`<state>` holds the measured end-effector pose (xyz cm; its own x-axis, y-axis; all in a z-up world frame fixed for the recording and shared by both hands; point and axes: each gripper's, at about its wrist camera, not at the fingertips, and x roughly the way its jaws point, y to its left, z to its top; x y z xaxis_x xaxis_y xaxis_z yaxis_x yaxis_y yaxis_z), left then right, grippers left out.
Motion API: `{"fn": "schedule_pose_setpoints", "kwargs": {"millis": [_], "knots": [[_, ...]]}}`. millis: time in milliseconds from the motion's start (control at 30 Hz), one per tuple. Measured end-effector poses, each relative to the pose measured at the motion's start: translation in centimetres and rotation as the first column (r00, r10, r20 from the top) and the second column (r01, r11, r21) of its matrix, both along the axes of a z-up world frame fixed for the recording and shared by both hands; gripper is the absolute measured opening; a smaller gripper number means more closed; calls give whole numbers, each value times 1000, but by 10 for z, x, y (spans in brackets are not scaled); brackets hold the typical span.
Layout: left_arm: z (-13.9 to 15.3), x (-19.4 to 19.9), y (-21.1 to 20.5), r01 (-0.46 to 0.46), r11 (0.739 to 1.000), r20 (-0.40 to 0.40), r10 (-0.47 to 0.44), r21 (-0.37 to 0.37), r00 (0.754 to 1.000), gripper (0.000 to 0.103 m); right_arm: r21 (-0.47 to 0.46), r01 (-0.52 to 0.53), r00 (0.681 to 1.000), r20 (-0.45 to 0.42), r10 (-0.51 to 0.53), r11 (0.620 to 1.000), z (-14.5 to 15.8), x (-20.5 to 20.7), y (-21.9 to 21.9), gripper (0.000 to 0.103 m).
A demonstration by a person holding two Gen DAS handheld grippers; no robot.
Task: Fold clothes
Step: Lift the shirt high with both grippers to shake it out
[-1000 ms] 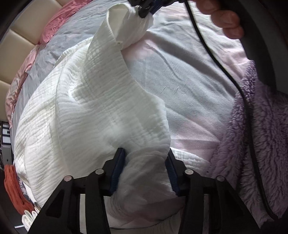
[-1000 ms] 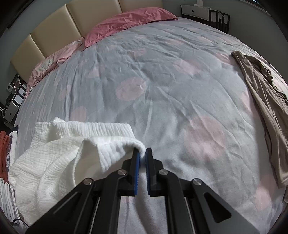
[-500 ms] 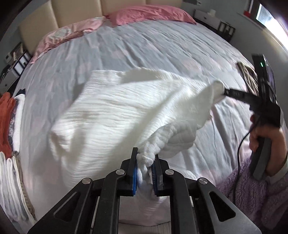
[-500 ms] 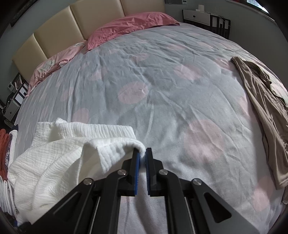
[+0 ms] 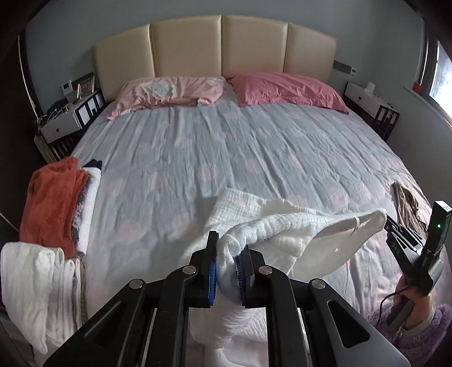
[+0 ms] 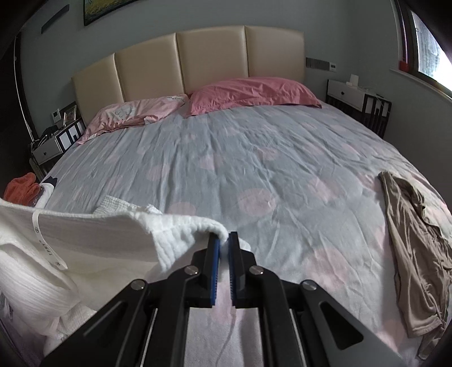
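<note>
White crinkled garment stretched between left claw and right claw, both clamped on its edge, spreading it for folding.

Crinkled white cotton garment

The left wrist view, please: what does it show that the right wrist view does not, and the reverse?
Only the left wrist view shows the white folded stack, the right gripper from outside, and the hand holding it. Only the right wrist view shows the framed picture above the headboard. Both share the white garment, beige garment, orange towel and pink pillows.
</note>
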<state>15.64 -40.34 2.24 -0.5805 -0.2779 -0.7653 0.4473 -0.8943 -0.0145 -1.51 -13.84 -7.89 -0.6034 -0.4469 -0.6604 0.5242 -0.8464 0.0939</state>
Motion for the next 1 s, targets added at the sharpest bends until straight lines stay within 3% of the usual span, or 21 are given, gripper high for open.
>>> {"fn": "schedule_pose_setpoints", "kwargs": {"millis": [133,233,300,467,533,633,833,1000], "knots": [[71,11,1,13,998,-118,-21,-67,993,12,-53,20,989,-148,-28,998,83,6,4,6],[126,22,1,14,994,-211,-37,-108,977,11,-98,27,955,-292,-54,995,163,15,8,5],[161,33,2,18,992,-267,-51,-122,962,11,-118,29,914,-398,-74,993,218,27,11,5],[235,65,4,1,985,-381,-69,-174,922,10,-129,22,776,-623,-98,991,337,68,15,5],[260,79,2,-15,983,-422,-65,-183,904,10,-126,3,754,-651,-86,992,370,81,16,5],[283,99,5,-4,982,-461,-85,-188,884,10,-130,-9,741,-667,-80,992,400,96,22,5],[297,131,20,52,977,-506,-153,-209,849,10,-151,4,691,-714,-112,989,413,135,51,5],[309,163,39,78,969,-589,-206,-235,782,10,-214,11,662,-731,-167,977,426,167,80,5]]}}
